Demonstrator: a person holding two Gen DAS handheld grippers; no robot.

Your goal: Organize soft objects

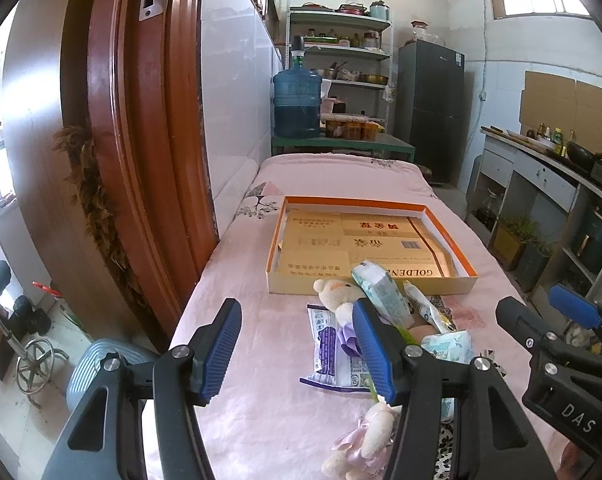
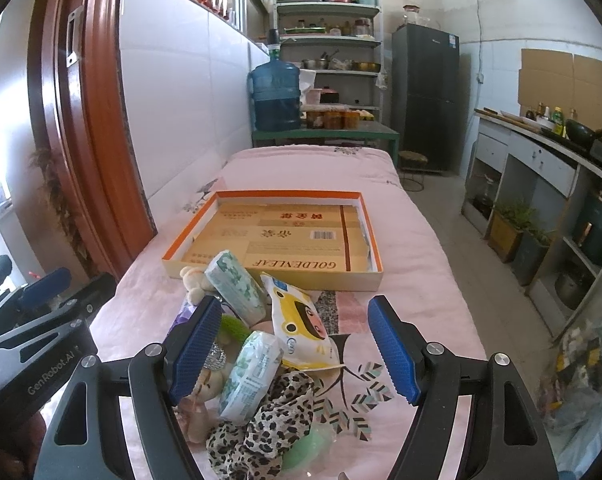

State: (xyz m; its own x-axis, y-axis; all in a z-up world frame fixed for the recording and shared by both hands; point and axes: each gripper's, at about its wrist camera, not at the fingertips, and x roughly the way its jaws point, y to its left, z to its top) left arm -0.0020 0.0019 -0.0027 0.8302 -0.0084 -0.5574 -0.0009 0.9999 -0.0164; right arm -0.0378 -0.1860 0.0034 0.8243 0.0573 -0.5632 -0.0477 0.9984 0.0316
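Kitchen shelving [image 1: 339, 60] (fridge [image 1: 431, 108] alongside) beyond pink-sheeted table [image 1: 261, 400].

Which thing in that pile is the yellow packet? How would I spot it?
Find the shallow orange-rimmed box on the pink cloth. In the pile in front of it, the yellow packet lies flat on the right; it alone shows a cartoon face.

1. The left wrist camera looked forward and downward along the left gripper [image 1: 297, 348] from the near end of the pink-covered table [image 1: 237, 360], close above it.
2. The right wrist camera faced the same way from just beside it, behind the right gripper [image 2: 297, 344].
3. Both views shared the shallow cardboard box [image 1: 371, 280] [image 2: 273, 276], the heap of soft things before it, and the kitchen beyond; each caught the other gripper at its edge.
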